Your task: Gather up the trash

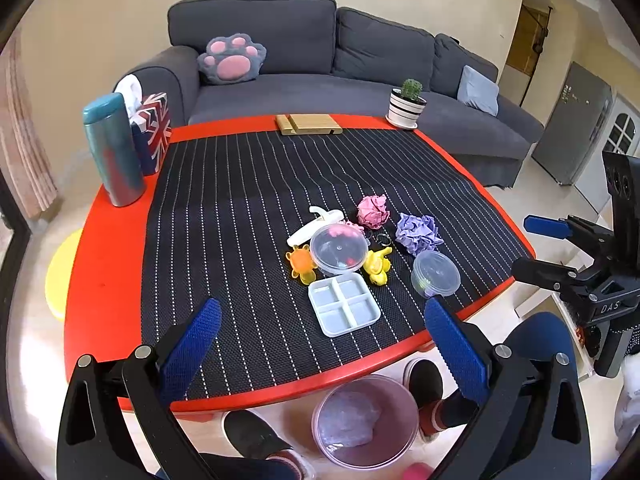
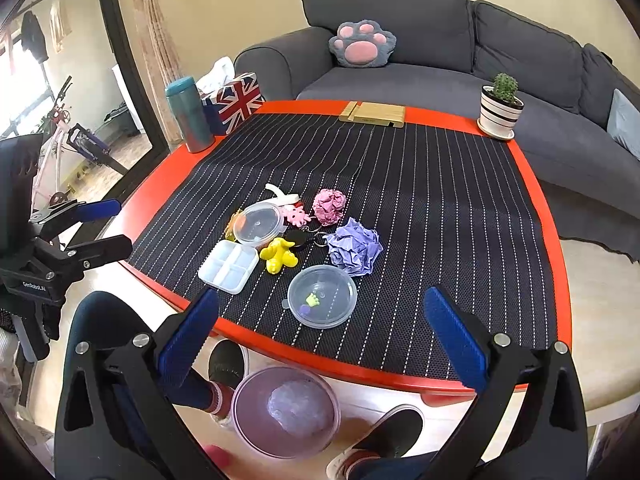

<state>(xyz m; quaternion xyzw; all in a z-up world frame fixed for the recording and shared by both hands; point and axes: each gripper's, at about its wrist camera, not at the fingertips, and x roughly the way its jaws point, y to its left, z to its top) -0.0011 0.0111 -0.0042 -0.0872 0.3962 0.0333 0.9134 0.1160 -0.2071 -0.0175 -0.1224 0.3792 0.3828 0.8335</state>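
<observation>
Judging by their creases, the crumpled pink paper ball point(image 2: 329, 205) and the crumpled lilac paper ball point(image 2: 354, 251) are the trash here: very light, soft and springy, likely to squash under the pads and unlikely to slip or break. Either can be pinched across its middle; a low, firm pinch should keep it from rolling off the mat. Both lie on the black pin-striped mesh mat point(image 2: 440, 208) near the table's front half, the pink one farther back, the lilac one nearer and right beside a small clear lidded plastic tub point(image 2: 322, 296) with tiny trinkets inside.

Close around them sit things that look like keepers: a black key ring fob point(image 2: 298, 237), a yellow rubber toy figure point(image 2: 279, 255), a white four-compartment plastic tray point(image 2: 229, 266) and a larger clear round container point(image 2: 258, 225). The lilac ball touches or nearly touches the key rings, so a careless pinch could drag them along.

Below the red table edge point(image 2: 360, 372), on the floor between the person's shoes, stands a pinkish translucent waste bin point(image 2: 286, 412) with something pale already in it.

Neither tool holds anything. The right gripper point(image 2: 322, 334) has its blue pads spread wide, hovering over the front edge. The left gripper point(image 1: 322, 350) is equally wide apart and touches nothing.
</observation>
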